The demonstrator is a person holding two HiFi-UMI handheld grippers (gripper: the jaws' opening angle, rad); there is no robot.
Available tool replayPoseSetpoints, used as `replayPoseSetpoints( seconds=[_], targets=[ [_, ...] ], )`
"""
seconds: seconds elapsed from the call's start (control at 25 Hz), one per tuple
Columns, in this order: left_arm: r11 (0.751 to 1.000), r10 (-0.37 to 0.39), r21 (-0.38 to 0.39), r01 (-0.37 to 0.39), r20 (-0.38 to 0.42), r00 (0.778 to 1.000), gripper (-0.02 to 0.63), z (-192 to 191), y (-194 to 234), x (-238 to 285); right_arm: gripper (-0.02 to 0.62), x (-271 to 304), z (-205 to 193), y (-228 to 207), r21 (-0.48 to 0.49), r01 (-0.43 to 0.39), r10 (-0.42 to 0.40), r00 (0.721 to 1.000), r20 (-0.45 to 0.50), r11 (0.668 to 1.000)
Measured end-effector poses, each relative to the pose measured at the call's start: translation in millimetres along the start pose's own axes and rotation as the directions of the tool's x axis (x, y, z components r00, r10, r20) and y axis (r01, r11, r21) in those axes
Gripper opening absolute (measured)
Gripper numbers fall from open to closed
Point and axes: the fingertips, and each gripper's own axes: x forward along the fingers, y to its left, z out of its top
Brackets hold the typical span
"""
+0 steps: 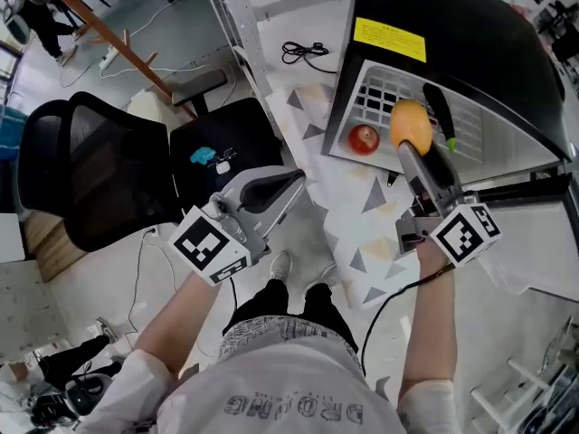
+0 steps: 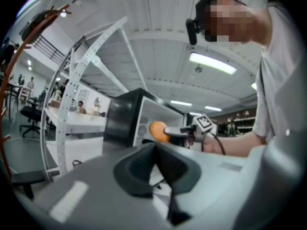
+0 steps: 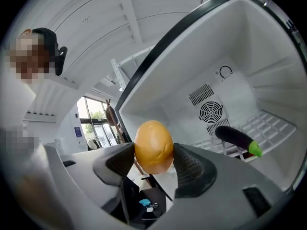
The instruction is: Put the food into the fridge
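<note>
Black fridge (image 1: 470,43) at 1 o'clock in the head view, open, white inside, with a wire shelf (image 1: 380,93). Black office chair (image 1: 90,170) at 9 o'clock, well apart from the fridge.

Right gripper (image 1: 414,145) at 3 o'clock, reaching into the fridge mouth above the shelf. Grips an orange-yellow fruit (image 1: 411,125) squarely between both pads (image 3: 192,164), jaws set to its width.

Left gripper (image 1: 294,181) near centre, pointing toward 2 o'clock, outside the fridge. Jaws pressed together, nothing between them.

Dark eggplant (image 3: 237,139) with a green stem end at 3 o'clock in the right gripper view, lying on the shelf beyond the fruit.

Red apple (image 1: 364,139) near the shelf's front edge, at 8 o'clock from the fruit, just beside it, not touching.
</note>
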Motion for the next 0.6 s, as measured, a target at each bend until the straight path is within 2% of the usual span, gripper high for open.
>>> replayPoseSetpoints(
  seconds=[0.4,0.6],
  targets=[
    [0.996,0.085,0.000,-0.085,0.004,0.996,0.006,-3.9,5.9,28.4,0.253,47.3,11.6,-33.8,-0.110,-0.050,0.041,0.996,-0.081,0.993],
    [0.993,0.115,-0.024,-0.115,0.005,0.993,0.006,-13.6,8.8,28.8,0.253,70.8,15.5,-46.6,-0.116,-0.050,0.037,0.993,-0.111,0.992]
  ],
)
